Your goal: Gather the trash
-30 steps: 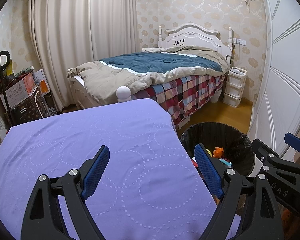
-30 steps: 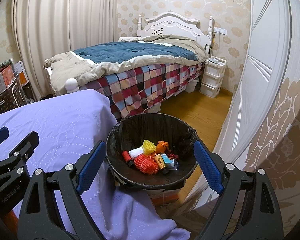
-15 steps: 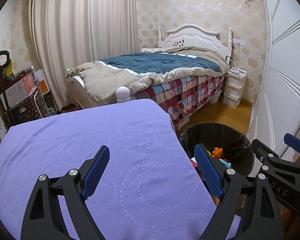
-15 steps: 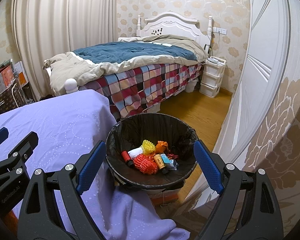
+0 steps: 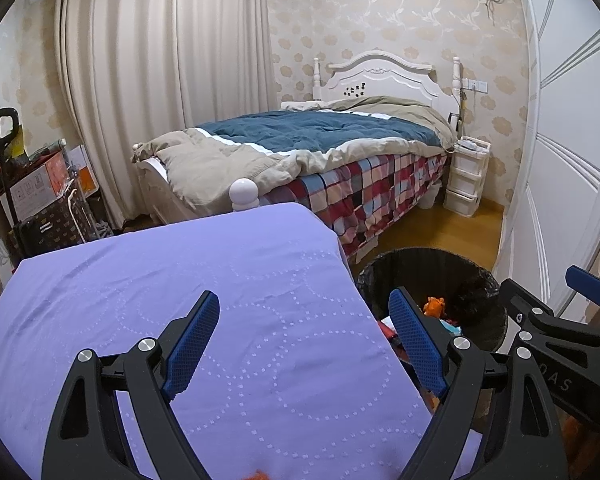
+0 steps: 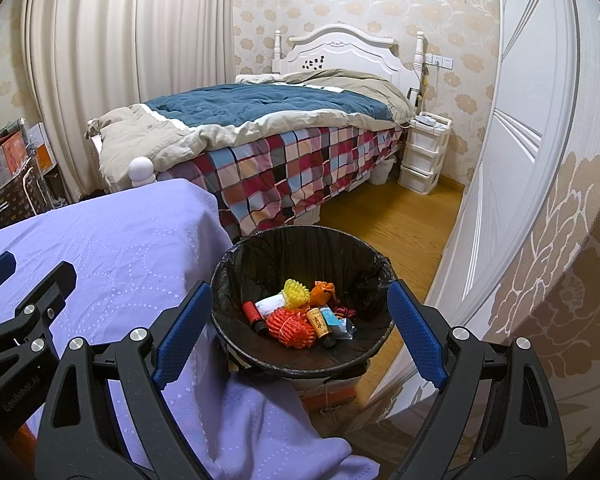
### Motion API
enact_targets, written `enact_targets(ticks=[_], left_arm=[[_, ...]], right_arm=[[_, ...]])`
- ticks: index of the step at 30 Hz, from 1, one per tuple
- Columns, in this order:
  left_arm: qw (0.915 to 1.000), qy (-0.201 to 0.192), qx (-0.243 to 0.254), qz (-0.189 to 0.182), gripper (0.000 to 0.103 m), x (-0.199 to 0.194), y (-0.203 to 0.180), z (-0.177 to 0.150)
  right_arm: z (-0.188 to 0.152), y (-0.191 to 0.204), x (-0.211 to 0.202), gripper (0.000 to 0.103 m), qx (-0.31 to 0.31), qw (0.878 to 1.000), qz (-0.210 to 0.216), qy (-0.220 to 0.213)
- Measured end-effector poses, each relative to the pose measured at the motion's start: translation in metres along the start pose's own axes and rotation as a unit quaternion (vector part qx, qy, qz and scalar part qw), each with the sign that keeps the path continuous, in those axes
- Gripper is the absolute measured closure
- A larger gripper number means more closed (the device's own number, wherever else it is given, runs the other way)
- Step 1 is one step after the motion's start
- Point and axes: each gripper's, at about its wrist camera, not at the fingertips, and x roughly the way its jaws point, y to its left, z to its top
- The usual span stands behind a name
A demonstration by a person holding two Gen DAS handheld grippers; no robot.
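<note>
A black-lined trash bin (image 6: 300,248) stands on the floor beside the purple-covered table (image 6: 120,248). It holds several pieces of trash: an orange foam net (image 6: 290,326), a yellow net (image 6: 294,292), a red tube (image 6: 253,315), a small can (image 6: 318,322). My right gripper (image 6: 300,340) is open and empty, hovering above the bin. My left gripper (image 5: 304,340) is open and empty over the purple tablecloth (image 5: 180,288); the bin (image 5: 432,268) shows to its right.
A bed (image 5: 320,152) with plaid sheet and teal quilt lies behind. A white drawer unit (image 6: 422,152) stands by it. A white wardrobe door (image 6: 512,160) is at right. Boxes and a cart (image 5: 36,200) stand at left by the curtain.
</note>
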Motion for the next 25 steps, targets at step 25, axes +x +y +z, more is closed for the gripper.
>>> enact_targets(ticks=[25], left_arm=[[0.9998,0.005,-0.01,0.016,0.019,0.0046,0.0062,-0.0078]], right_arm=[[-0.0057,0.0027,-0.0035,0.016,-0.005,1.0,0.005,0.002]])
